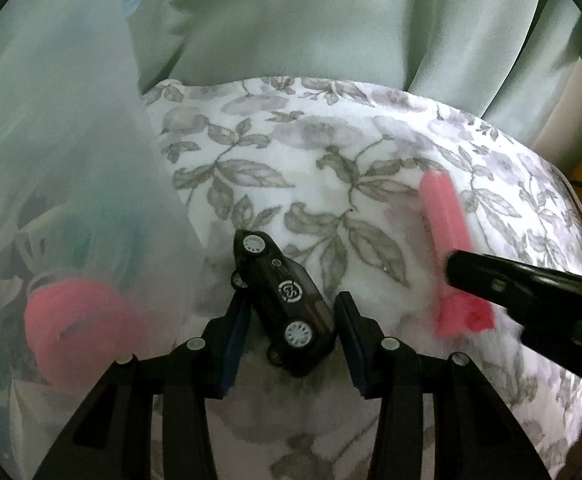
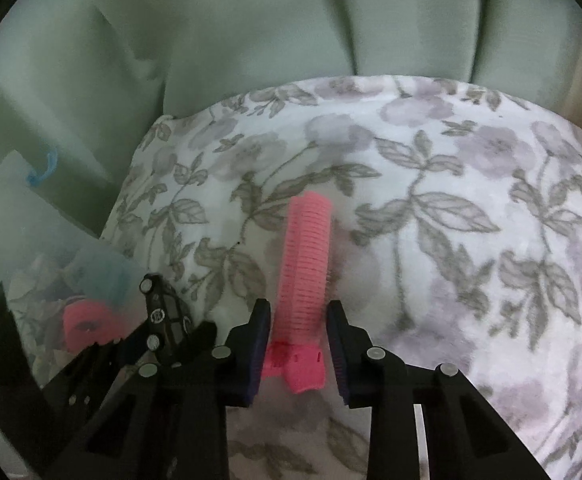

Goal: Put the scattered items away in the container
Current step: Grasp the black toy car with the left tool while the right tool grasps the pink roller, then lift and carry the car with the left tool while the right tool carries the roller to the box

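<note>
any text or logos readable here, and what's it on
"CS" inside a white ring: on the underside of the small black toy car, between the left gripper's fingers.
The same round mark on the car in the right wrist view: too small to read.
Long pink ribbed hair-roller clip, translucent plastic container, floral fleece blanket: no text seen.

The flowered blanket (image 2: 471, 208) is taken as the landmark. Its far and right stretches are left open beyond the pink hair roller (image 2: 305, 264). Its left edge is closed off by the clear container (image 1: 71, 184), and its far edge by the green curtain (image 1: 291, 20). The near left stretch is blocked by the toy car (image 1: 279, 292).
</note>
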`<state>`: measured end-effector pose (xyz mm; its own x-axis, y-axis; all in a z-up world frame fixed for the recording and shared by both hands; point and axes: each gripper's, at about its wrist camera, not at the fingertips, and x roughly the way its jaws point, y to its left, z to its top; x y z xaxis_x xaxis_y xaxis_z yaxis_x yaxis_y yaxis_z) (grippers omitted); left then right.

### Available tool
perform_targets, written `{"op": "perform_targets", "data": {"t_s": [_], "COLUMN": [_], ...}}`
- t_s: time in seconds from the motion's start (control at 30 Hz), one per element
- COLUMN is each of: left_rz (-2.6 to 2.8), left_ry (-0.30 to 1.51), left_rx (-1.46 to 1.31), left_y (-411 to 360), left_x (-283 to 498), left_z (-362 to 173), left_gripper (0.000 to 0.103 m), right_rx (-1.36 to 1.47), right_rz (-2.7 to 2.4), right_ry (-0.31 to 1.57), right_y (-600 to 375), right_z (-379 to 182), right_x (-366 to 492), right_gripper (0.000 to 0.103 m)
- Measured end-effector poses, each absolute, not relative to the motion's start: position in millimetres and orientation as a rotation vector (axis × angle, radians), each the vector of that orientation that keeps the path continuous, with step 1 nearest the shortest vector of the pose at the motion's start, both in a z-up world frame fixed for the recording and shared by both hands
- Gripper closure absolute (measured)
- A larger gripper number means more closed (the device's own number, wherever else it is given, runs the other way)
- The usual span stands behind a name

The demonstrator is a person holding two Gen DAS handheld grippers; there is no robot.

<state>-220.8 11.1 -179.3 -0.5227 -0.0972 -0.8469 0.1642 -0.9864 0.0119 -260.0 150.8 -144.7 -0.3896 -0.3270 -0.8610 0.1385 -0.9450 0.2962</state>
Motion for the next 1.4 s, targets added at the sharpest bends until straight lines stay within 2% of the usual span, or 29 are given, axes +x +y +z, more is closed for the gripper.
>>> {"op": "perform_targets", "data": {"t_s": [0.33,0.53,0.67,0.87,1.4], "left_rz": [-2.623,-2.627,-2.629,-2.634,-2.690], "left_ry": [0.077,0.062,0.066,0.079,0.073], "left_rx": [1.436,1.426,1.427,1.429,1.469], "left_y": [10.8,9.7,10.2,10.1,34.6], "left_x": [-222.6,-222.6,-224.0,-222.9,-193.3], "left_z": [-180.4,-183.5,-184.1,-181.8,-159.7], "left_gripper": [0.060,0.060,0.061,0.072,0.073], "right_rx": [1.555,1.603,1.587,1.570,1.558], "right_rz": [-2.371,-2.362,-2.389,-2.383,-2.406], "right_ry": [-0.323,-0.306,-0.304,-0.399,-0.548], "right_y": [162.0,146.8,145.1,155.0,187.7], "right_z": [-144.9,-156.1,-156.8,-149.8,-129.1], "right_x": [-257.2,-268.0,-268.5,-261.3,-210.3], "right_gripper": [0.075,0.069,0.071,0.073,0.073]}}
